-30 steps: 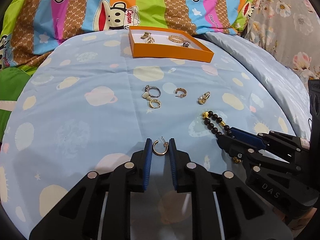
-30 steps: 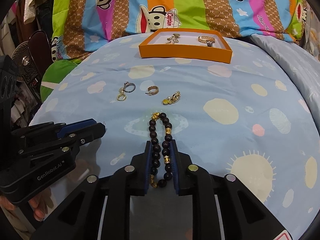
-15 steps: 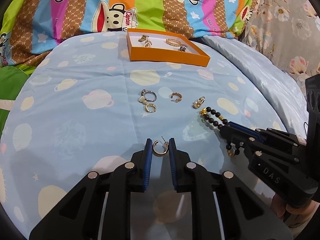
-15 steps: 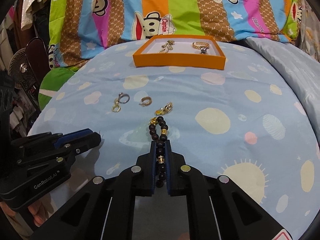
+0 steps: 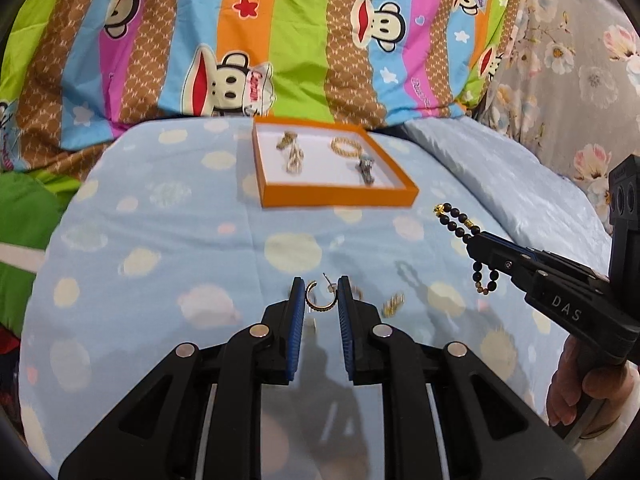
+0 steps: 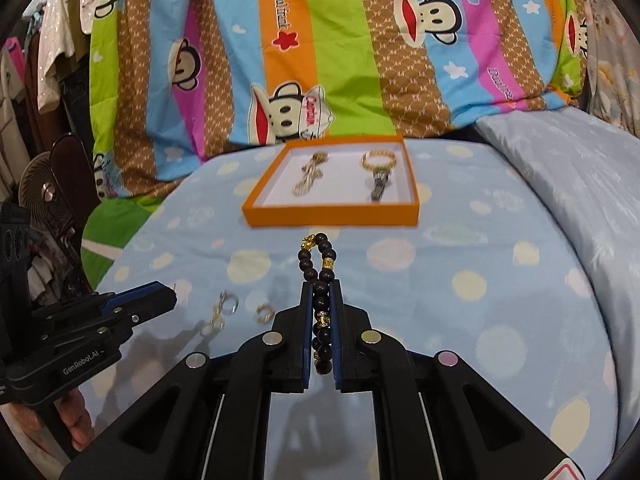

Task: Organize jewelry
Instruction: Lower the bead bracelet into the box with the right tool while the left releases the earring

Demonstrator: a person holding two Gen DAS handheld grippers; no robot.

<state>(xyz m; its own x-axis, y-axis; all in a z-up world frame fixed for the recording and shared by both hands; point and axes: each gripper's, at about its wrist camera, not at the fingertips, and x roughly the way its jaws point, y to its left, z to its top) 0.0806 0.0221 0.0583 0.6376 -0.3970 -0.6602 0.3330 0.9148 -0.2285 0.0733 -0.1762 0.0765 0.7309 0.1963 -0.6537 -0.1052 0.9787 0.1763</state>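
Observation:
My left gripper (image 5: 321,286) is shut on a gold hoop earring (image 5: 320,299), held above the blue bedsheet. My right gripper (image 6: 321,288) is shut on a black bead bracelet (image 6: 318,268) with gold charms, lifted off the sheet; it also shows in the left wrist view (image 5: 460,226). The orange tray (image 5: 340,196) lies ahead of both grippers, also in the right wrist view (image 6: 332,214). It holds a gold chain piece (image 6: 308,178), a gold ring band (image 6: 378,160) and a dark clip (image 6: 378,188).
Loose rings (image 6: 224,308) and a small hoop (image 6: 265,313) lie on the sheet between the grippers; another gold piece (image 5: 394,303) lies right of my left fingers. A striped cartoon quilt (image 5: 280,40) rises behind the tray. A fan (image 6: 40,192) stands off the bed's left.
Both grippers have lifted and moved forward towards the orange tray. The bracelet has come off the sheet in the right gripper. The loose rings now lie near and behind the fingertips.

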